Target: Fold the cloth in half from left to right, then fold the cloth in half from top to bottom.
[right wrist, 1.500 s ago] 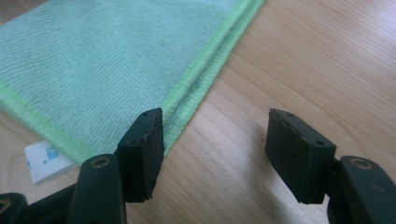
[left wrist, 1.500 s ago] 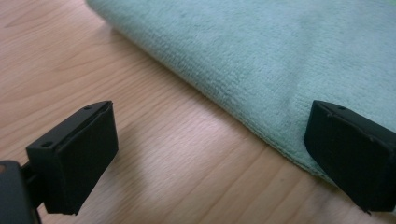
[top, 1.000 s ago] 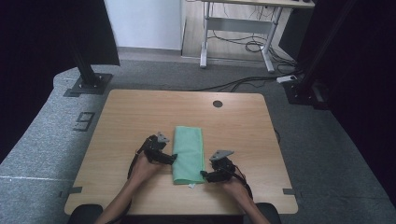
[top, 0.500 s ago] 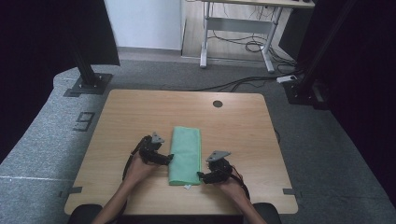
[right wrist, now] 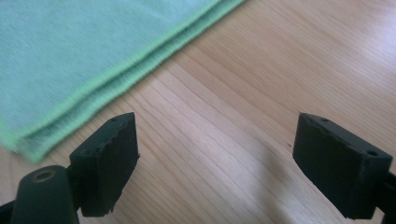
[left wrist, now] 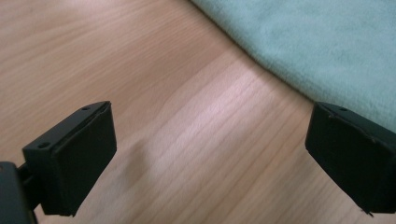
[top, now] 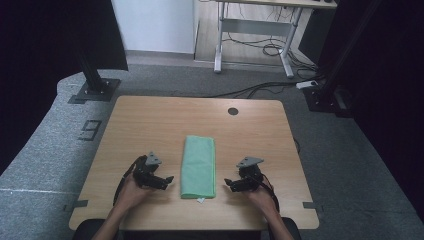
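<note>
Nearest the person, the left gripper (top: 168, 179) and right gripper (top: 228, 183) rest low over the wooden table (top: 150, 125), each with jaws spread apart and holding nothing. Between them lies a folded green cloth (top: 198, 166), soft, fuzzy and rectangular with stitched edges, its long axis running away from the person.

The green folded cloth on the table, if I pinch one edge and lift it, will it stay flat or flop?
The green cloth will probably flop: it looks like soft, fuzzy fabric. Its layered edges in the right gripper view suggest the folds could slide apart or open when lifted by one edge. It looks light and thin, so a push would likely bunch it up on the wooden table instead of sliding it whole.
</note>
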A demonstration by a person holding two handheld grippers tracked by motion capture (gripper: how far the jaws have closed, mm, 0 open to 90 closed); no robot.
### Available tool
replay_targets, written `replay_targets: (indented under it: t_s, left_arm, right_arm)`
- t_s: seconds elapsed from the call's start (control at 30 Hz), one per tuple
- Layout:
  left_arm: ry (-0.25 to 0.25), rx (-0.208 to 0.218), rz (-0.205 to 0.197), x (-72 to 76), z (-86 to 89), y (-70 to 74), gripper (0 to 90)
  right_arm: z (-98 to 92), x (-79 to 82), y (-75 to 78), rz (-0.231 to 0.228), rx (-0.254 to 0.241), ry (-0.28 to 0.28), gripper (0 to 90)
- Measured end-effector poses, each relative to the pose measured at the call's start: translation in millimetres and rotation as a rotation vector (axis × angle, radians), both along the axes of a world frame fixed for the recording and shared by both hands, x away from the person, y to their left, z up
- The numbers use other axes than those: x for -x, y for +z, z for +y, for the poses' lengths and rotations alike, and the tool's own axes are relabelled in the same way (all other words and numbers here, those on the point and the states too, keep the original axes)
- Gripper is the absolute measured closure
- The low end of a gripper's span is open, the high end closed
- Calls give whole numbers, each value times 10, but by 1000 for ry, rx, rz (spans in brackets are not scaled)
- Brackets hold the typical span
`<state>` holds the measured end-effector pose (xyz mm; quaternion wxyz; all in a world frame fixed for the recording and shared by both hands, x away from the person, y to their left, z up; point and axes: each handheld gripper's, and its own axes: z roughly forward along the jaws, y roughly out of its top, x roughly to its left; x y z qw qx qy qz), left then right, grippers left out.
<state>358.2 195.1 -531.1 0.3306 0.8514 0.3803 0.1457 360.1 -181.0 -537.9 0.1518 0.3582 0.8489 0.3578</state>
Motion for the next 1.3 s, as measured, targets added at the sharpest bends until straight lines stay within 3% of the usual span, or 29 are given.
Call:
replay_targets:
  t_s: [0.17, 0.37, 0.53, 0.67, 1.3]
  left_arm:
    - [12, -4, 6, -3, 48, -42, 21]
    - [10, -49, 5, -12, 46, -99, 12]
    - [16, -42, 9, -37, 72, -149, 9]
    - [19, -11, 15, -51, 82, -178, 0]
    - [23, -12, 18, -61, 73, -178, 0]
  right_arm:
    - [-76, -14, -34, 11, 15, -16, 101]
    - [-166, -39, -82, 21, 10, -45, 21]
    - [-221, -68, -141, 25, 8, -62, 0]
    - [-235, -74, -163, 24, 8, -63, 0]
    - [-234, -76, -187, 8, -4, -66, 0]
